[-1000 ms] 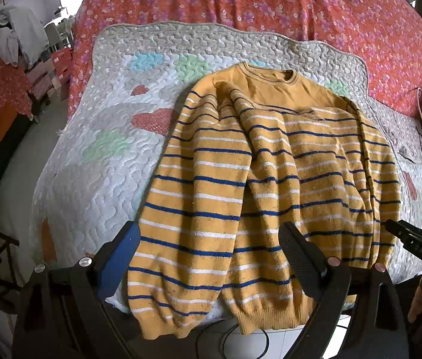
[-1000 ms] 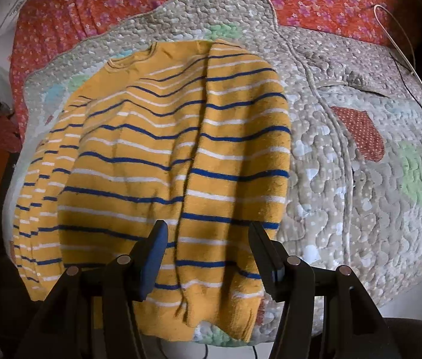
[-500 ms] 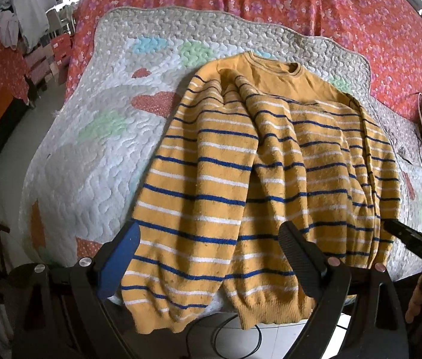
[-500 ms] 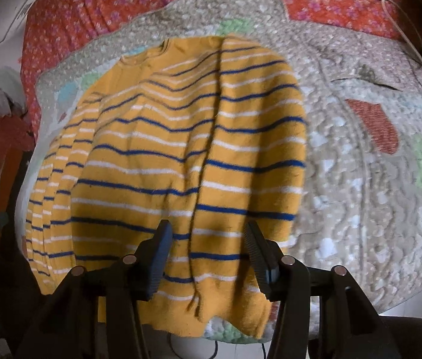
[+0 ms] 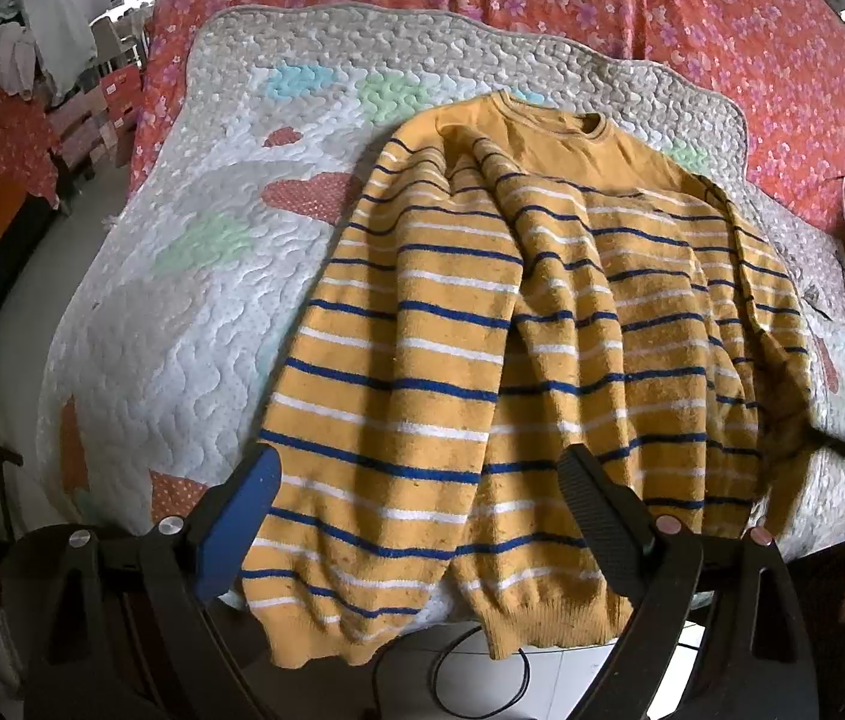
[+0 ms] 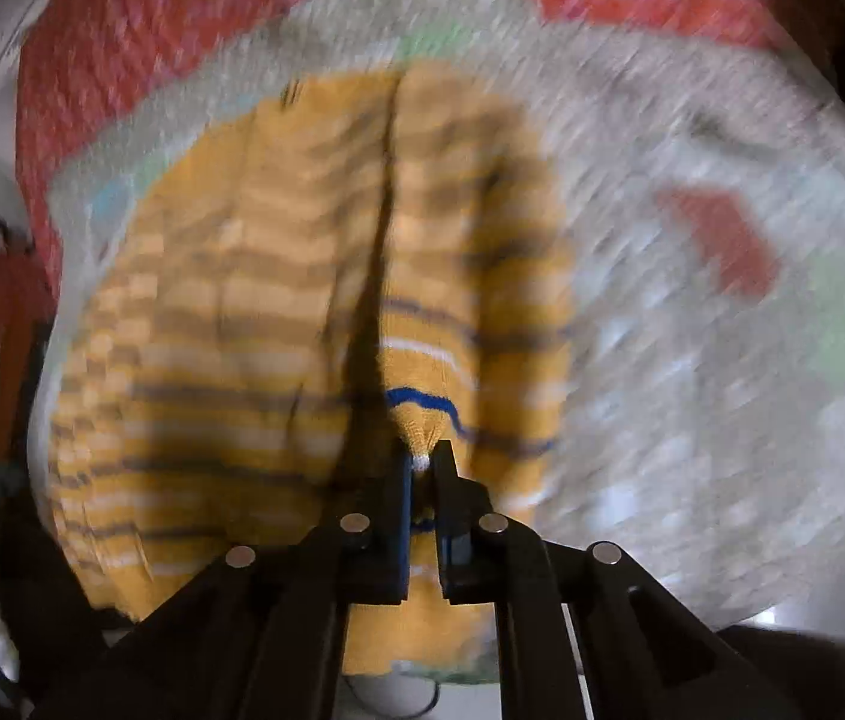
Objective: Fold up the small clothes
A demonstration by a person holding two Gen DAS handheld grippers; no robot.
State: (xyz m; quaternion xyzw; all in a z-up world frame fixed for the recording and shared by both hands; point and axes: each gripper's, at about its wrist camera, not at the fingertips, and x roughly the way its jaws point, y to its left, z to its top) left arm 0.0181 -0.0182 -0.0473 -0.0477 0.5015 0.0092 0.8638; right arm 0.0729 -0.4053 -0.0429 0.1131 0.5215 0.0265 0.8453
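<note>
The striped sweater lay flat on the quilt at the bed's near edge, sleeves already folded in over the body and hem hanging a bit past the edge. The right tool was clamped shut on a pinch of knit near the hem, so I'd say the bottom-up fold was starting. The left tool hovered wide open, holding nothing. Next it likely needs to grab the other hem corner so both lift evenly. Half a second earlier the right tool was open above the fabric; this view was now badly blurred.
</note>
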